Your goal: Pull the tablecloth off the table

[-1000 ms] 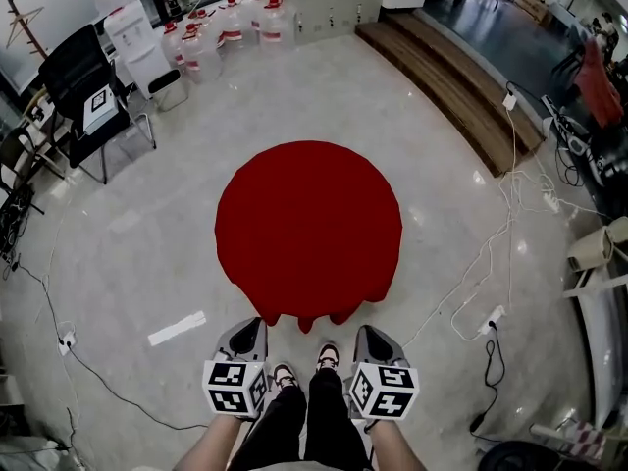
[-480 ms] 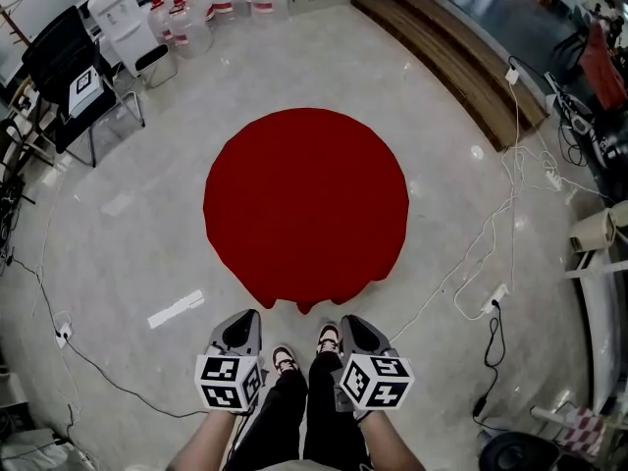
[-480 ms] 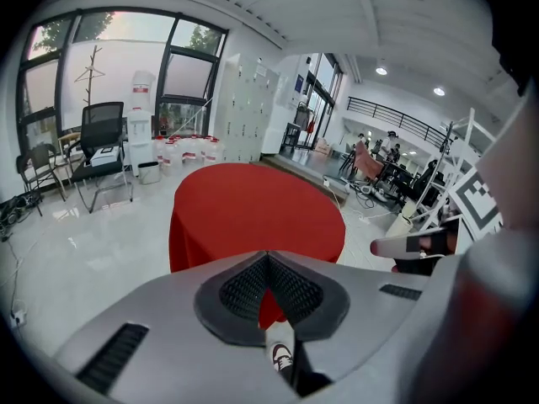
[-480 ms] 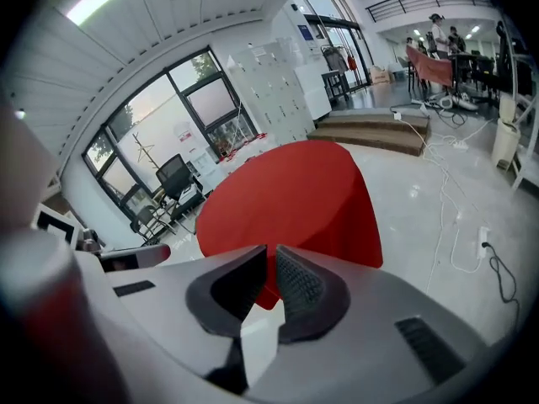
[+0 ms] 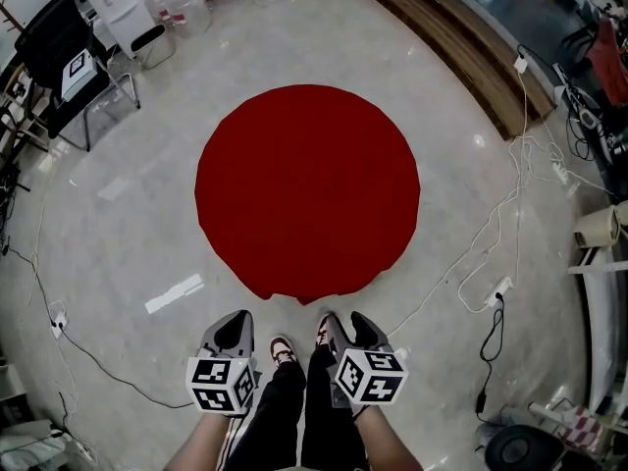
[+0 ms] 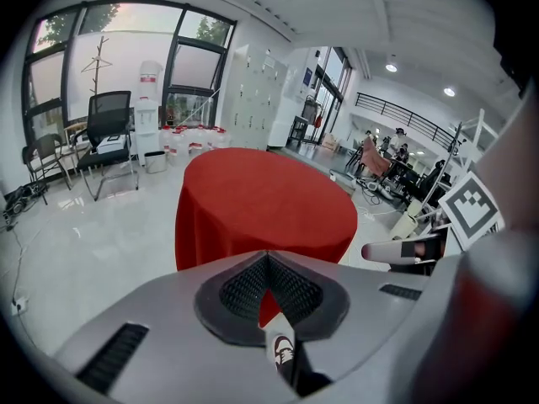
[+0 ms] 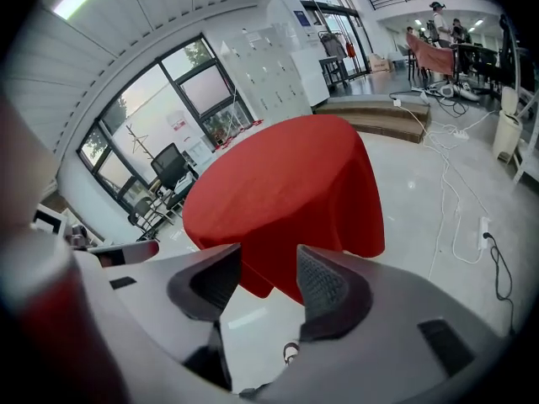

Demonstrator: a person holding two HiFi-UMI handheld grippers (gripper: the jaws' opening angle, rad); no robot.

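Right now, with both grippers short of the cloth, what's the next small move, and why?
Probably bring the right gripper forward to the cloth's near hem. Its jaws have just been opening with nothing between them, so it looks ready to take hold. The cloth hangs draped and ungripped ahead, and the left gripper is shut and empty.

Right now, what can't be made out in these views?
- The table: every view, covered by the red tablecloth; its top and legs are unseen.
- The tablecloth's far hem: both gripper views, hidden behind the draped table.
- The water jugs: head view, cut off by the top edge, labels too small.
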